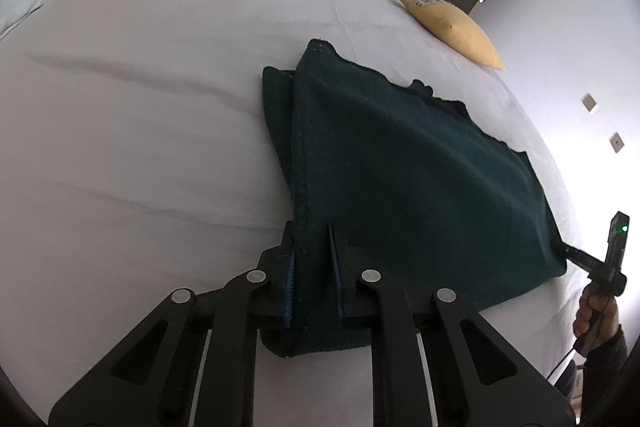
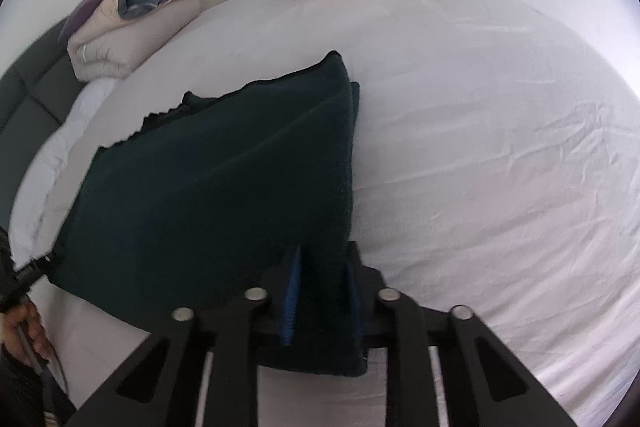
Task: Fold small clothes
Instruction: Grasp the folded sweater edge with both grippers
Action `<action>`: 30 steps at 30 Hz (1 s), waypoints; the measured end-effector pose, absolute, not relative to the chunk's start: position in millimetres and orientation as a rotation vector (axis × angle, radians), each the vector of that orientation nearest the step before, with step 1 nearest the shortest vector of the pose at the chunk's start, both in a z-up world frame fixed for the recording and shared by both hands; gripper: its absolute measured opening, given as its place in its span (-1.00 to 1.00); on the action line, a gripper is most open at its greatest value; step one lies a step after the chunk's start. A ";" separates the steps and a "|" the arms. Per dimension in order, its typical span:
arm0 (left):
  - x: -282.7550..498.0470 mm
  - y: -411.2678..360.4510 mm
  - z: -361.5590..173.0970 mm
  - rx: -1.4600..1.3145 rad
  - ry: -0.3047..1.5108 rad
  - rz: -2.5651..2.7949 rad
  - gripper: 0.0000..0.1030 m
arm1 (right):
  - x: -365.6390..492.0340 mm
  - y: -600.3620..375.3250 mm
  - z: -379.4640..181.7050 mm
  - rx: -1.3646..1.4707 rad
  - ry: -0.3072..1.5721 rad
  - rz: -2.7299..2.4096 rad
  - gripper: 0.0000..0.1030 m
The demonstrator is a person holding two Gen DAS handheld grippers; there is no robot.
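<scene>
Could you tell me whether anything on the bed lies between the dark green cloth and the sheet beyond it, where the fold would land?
Nothing visible does. Both the left claw and right claw grip the dark green cloth; the white sheet beyond is bare. The yellow pillow sits at the far edge, apart.

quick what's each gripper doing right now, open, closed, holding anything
Left gripper: closed on a near corner of the dark green cloth.
Right gripper: closed on the other near corner of the same cloth.

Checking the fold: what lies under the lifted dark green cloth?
Under the dark green cloth a lower layer of it rests on the white bedsheet. Anything further beneath is covered.
</scene>
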State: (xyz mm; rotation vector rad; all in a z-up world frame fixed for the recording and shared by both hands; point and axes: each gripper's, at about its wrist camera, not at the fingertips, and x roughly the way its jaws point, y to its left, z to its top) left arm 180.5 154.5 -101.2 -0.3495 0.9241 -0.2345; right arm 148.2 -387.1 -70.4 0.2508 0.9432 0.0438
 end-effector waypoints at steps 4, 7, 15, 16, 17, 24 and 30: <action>169.4 156.2 -97.0 -0.360 0.907 -0.225 -0.78 | 145.6 -384.7 -66.2 0.214 0.933 0.039 -0.85; 157.4 157.8 -94.3 -0.343 0.890 -0.200 -0.90 | 140.8 -381.8 -59.5 0.183 0.906 0.031 -0.87; 138.2 160.6 -114.0 -0.371 0.902 -0.201 -0.91 | 134.0 -375.9 -67.0 0.148 0.908 0.013 -0.87; 139.3 161.5 -114.7 -0.380 0.904 -0.201 -0.91 | 133.9 -375.5 -68.6 0.148 0.911 0.014 -0.87; 139.9 162.5 -115.3 -0.388 0.906 -0.203 -0.91 | 133.6 -375.7 -70.0 0.150 0.914 0.014 -0.87; 129.1 163.8 -116.3 -0.378 0.903 -0.203 -0.91 | 124.1 -377.4 -64.8 0.176 0.902 0.019 -0.87; 117.9 161.9 -123.3 -0.398 0.905 -0.199 -0.92 | 129.8 -377.0 -78.6 0.162 0.938 0.022 -0.87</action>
